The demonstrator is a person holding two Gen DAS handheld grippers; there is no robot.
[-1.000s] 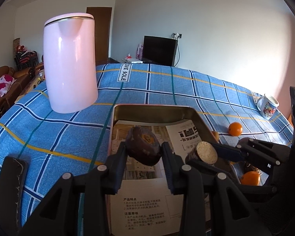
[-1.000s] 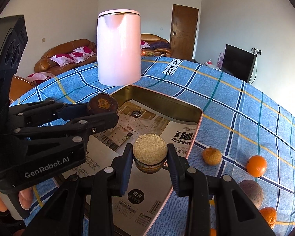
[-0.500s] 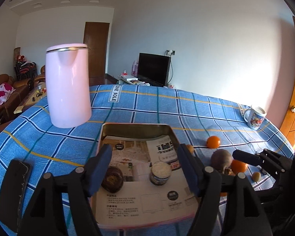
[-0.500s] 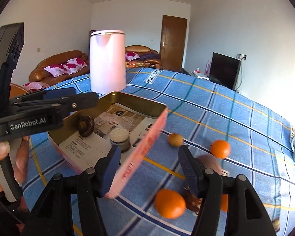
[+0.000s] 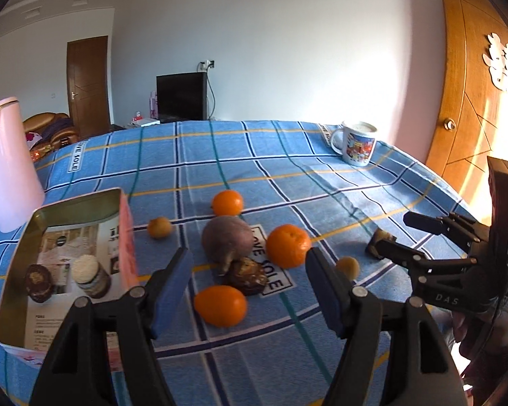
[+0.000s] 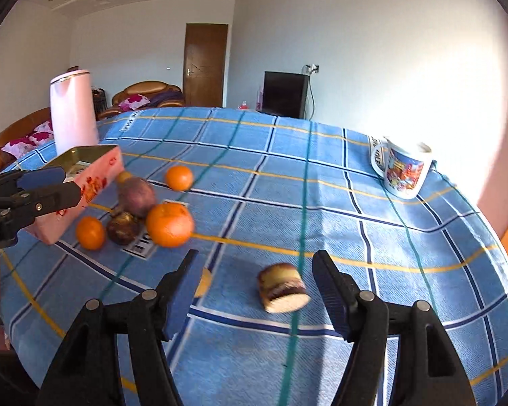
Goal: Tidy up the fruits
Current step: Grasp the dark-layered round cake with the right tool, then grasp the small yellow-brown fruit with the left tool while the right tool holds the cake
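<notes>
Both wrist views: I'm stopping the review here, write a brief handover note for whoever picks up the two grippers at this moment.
Left gripper: open, empty, over the fruit cluster.
Right gripper: open, empty, aimed at a cut piece lying alone on the cloth.
Done: two cut pieces lie in the tin box.
Left: three oranges, a purple fruit, a dark piece and two small yellow fruits remain on the tablecloth.

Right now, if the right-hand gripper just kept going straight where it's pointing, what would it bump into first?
Probably the cut fruit piece lying on the tablecloth, which sits between the open fingers of the right gripper. Depth is hard to judge.
</notes>
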